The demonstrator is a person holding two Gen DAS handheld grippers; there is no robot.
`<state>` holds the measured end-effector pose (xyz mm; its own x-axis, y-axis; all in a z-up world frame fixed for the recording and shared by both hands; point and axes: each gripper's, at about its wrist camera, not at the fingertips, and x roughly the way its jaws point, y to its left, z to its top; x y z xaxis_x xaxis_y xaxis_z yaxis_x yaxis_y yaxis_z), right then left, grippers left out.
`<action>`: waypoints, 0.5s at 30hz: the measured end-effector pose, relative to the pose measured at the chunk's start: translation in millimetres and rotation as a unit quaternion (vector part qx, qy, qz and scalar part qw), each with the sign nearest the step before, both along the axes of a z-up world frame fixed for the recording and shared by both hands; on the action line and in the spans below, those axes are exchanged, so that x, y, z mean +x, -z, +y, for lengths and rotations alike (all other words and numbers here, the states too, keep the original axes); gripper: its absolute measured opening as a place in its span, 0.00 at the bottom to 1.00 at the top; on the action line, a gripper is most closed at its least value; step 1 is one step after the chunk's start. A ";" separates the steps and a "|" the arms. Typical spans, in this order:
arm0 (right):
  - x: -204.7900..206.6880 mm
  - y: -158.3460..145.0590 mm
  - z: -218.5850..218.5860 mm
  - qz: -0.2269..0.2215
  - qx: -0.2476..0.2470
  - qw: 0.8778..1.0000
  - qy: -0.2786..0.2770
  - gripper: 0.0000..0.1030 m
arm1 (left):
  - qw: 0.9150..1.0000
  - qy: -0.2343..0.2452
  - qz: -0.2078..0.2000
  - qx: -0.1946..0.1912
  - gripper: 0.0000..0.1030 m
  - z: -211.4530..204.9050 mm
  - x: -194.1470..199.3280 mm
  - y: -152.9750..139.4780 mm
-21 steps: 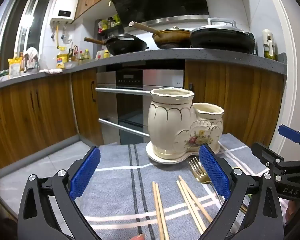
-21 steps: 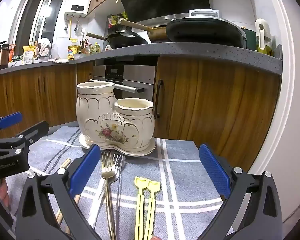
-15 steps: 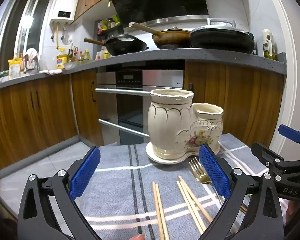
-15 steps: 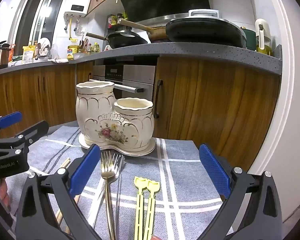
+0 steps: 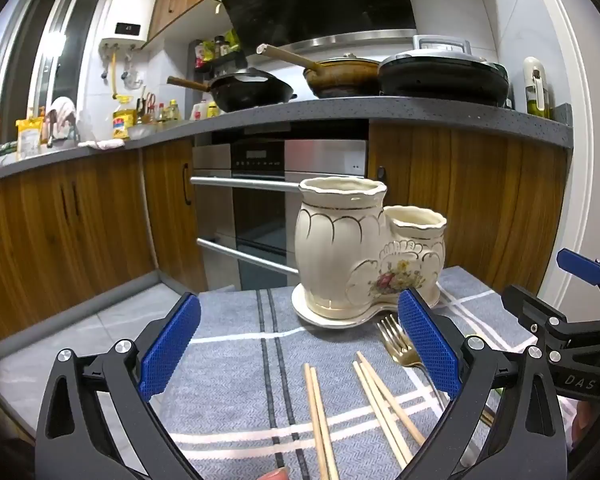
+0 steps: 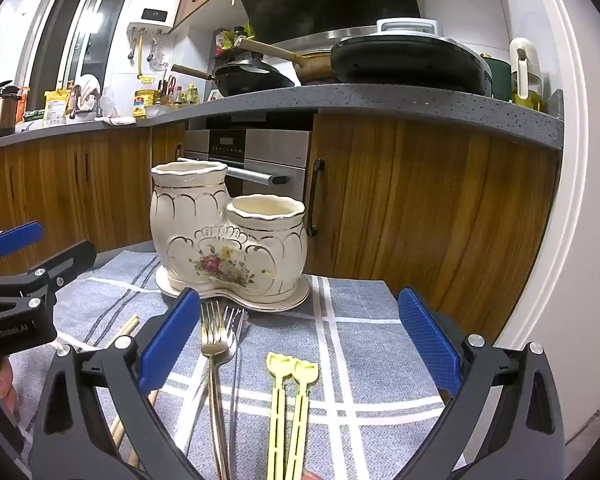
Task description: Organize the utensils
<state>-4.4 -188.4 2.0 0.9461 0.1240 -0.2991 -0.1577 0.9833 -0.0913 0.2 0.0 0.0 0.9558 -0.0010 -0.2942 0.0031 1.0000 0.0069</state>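
Cream ceramic fills the middle of both my views: the holder (image 5: 364,256), a tall pot joined to a shorter one, painted with flowers, stands upright on its own base near the far edge of the grey checked cloth (image 5: 228,360). Both pots look empty from here.

My left gripper (image 5: 300,352) is spread wide with nothing between its blue pads. Below it I see two pairs of chopsticks (image 5: 320,420) lying flat on the cloth, their tips pointing toward the holder, well short of it. Just right of them a gold fork (image 5: 396,344) lies with its tines near the holder's base.

My right gripper (image 6: 300,352) is equally wide and holds nothing. Under it I see the gold fork (image 6: 214,344) beside a silver fork (image 6: 234,320), tines almost at the base. To their right two yellow picks (image 6: 292,392) lie side by side, parallel to the forks.

Each gripper shows at the edge of the other's view, side by side above the near half of the cloth. Behind the table I see wooden cabinets (image 6: 420,200) and an oven (image 5: 268,208).
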 end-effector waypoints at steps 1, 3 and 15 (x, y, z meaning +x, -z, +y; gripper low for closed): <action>0.0 -0.3 0.0 0.000 0.000 1.000 0.000 0.95 | 1.000 0.000 0.000 0.000 0.95 -0.1 0.1 0.0; -0.4 0.0 0.5 0.000 -0.001 1.000 -0.001 0.95 | 1.000 0.000 0.000 0.001 0.95 0.0 0.1 0.0; 1.4 0.4 -0.7 0.001 -0.002 1.000 0.000 0.95 | 1.000 0.000 0.000 0.001 0.95 0.0 0.1 0.0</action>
<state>-3.0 -189.1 1.7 0.9457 0.1237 -0.3006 -0.1586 0.9828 -0.0945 0.3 -0.1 -0.1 0.9557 -0.0003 -0.2944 0.0029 1.0000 0.0084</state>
